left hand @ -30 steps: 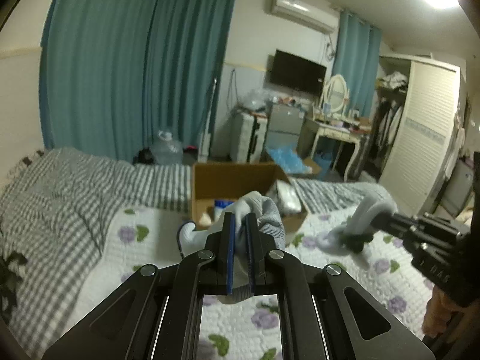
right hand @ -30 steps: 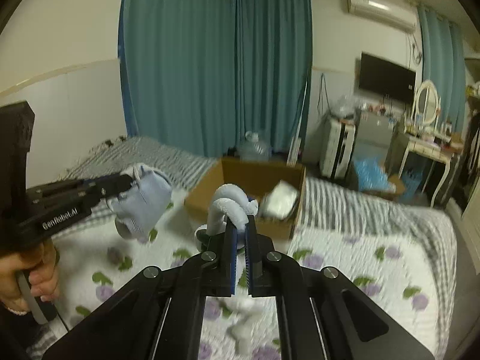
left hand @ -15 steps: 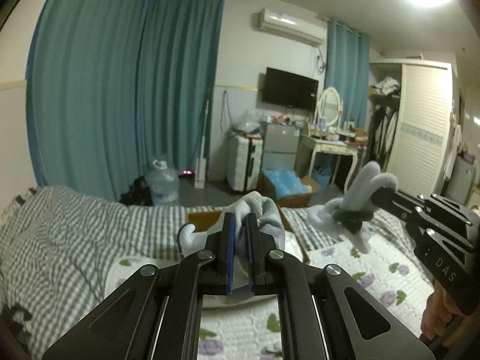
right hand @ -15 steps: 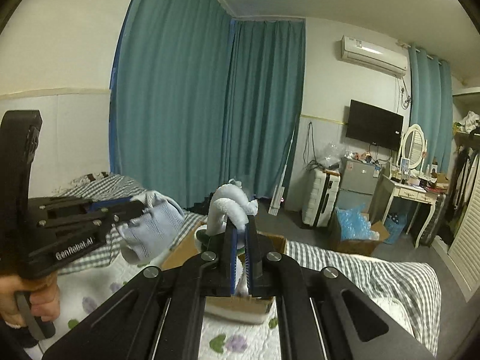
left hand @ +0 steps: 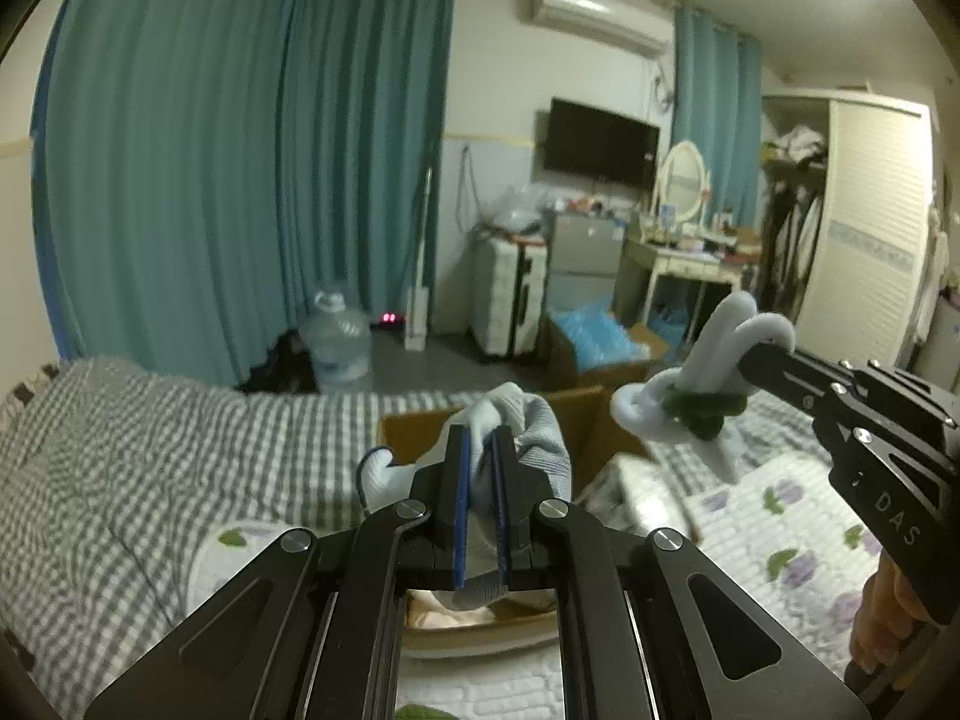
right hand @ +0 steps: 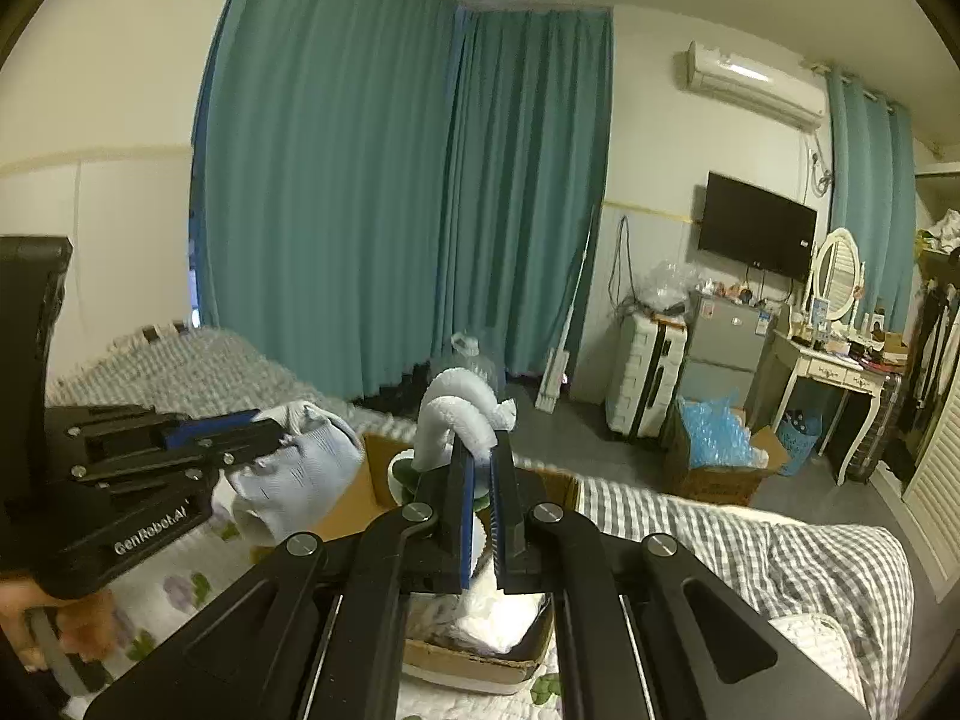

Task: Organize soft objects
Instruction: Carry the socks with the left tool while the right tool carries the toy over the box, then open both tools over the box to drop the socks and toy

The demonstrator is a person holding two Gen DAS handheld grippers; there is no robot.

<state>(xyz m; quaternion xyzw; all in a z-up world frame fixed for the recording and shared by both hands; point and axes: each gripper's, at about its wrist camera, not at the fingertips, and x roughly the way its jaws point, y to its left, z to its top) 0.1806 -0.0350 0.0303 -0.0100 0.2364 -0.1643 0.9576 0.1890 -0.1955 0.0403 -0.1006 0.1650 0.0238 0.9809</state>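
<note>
My left gripper is shut on a pale blue ribbed sock, held over the open cardboard box on the bed. It also shows in the right wrist view with the sock. My right gripper is shut on a white soft toy with a green part, also above the box. In the left wrist view the right gripper holds the toy just right of the box.
The bed has a grey checked blanket and a floral quilt. White bagged items lie in the box. Beyond the bed are teal curtains, a water jug, a suitcase and a dressing table.
Both grippers have moved forward over the box with their items still held. The box now sits right beneath the fingers in both views.
</note>
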